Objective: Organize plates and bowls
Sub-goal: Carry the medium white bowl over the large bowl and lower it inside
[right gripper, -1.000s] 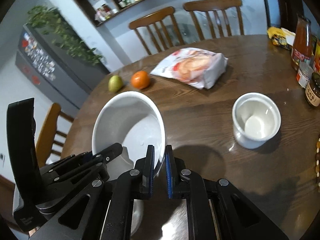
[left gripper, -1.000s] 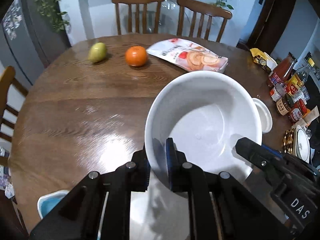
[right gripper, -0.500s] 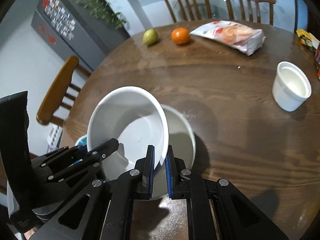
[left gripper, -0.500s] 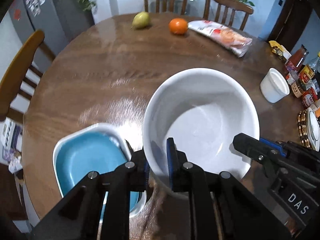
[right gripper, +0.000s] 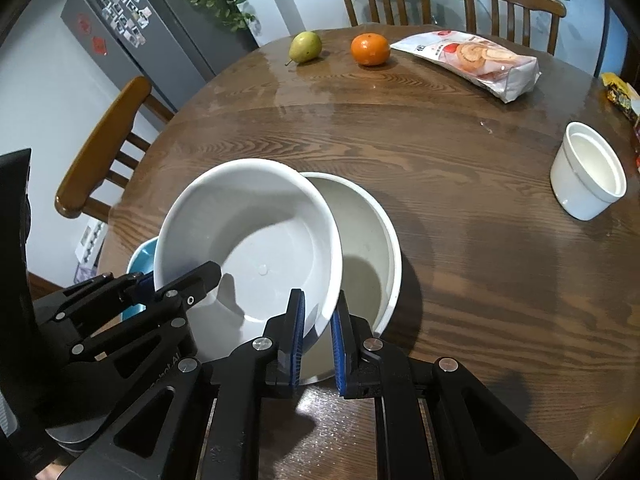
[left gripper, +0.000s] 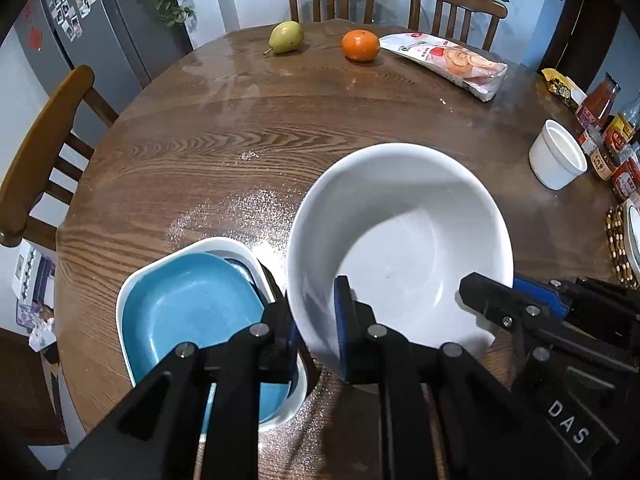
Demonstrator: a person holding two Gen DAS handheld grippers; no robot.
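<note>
Both grippers hold one large white bowl (left gripper: 400, 232) by its rim, above the round wooden table (left gripper: 280, 140). My left gripper (left gripper: 316, 320) is shut on the bowl's near-left rim. My right gripper (right gripper: 318, 320) is shut on its near-right rim. In the right wrist view the held bowl (right gripper: 248, 236) hangs tilted over a second large white bowl (right gripper: 372, 240) that rests on the table. A stack of blue plates in a white square dish (left gripper: 188, 316) sits to the left of it. A small white cup-like bowl (right gripper: 588, 176) stands at the right.
A pear (left gripper: 286, 36), an orange (left gripper: 360, 45) and a snack bag (left gripper: 448, 60) lie at the table's far side. Sauce bottles and jars (left gripper: 608, 136) stand at the right edge. Wooden chairs (left gripper: 40, 140) surround the table.
Both grippers have pulled the white bowl back toward the near edge. It now hangs over the second white bowl, and the blue plate stack has come into fuller view.
</note>
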